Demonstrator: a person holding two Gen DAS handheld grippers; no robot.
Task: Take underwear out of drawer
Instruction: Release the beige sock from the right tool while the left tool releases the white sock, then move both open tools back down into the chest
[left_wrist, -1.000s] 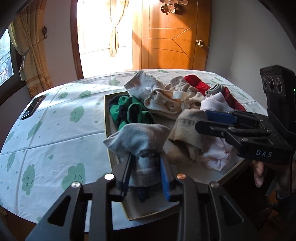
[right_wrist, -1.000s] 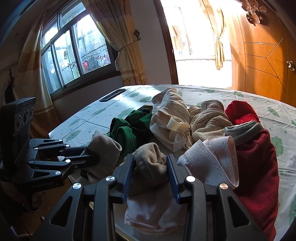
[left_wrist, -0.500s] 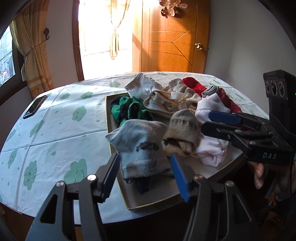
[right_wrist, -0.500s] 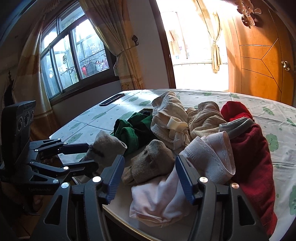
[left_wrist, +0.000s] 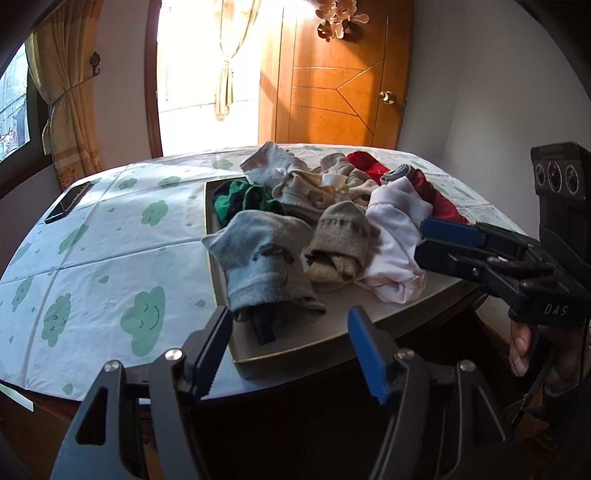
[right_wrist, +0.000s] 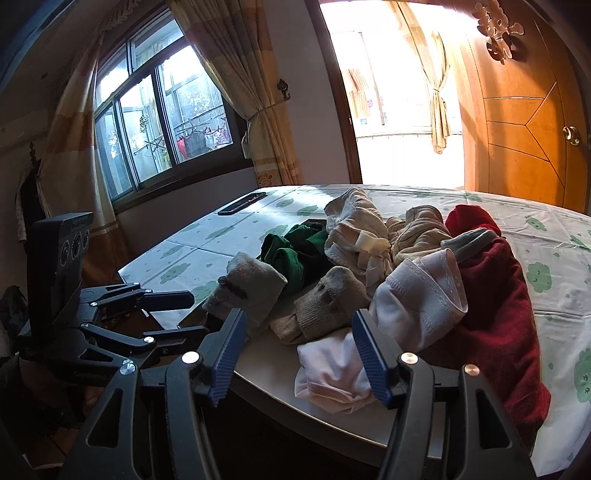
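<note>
The drawer (left_wrist: 221, 295) hides its far wall under clothes; my left fingers (left_wrist: 288, 354) are spreading, my right fingers (right_wrist: 299, 354) spread, both empty, before the grey sock (left_wrist: 266, 266) pointing toward me.

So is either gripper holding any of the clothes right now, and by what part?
Nothing is held. The left gripper is opening, clear of the grey sock; the right gripper stands open before the tan sock.

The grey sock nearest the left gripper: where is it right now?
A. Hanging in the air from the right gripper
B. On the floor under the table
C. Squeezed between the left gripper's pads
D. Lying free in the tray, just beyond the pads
D: the grey sock lies in the tray, just beyond the opening left gripper, whose pads touch nothing.
</note>
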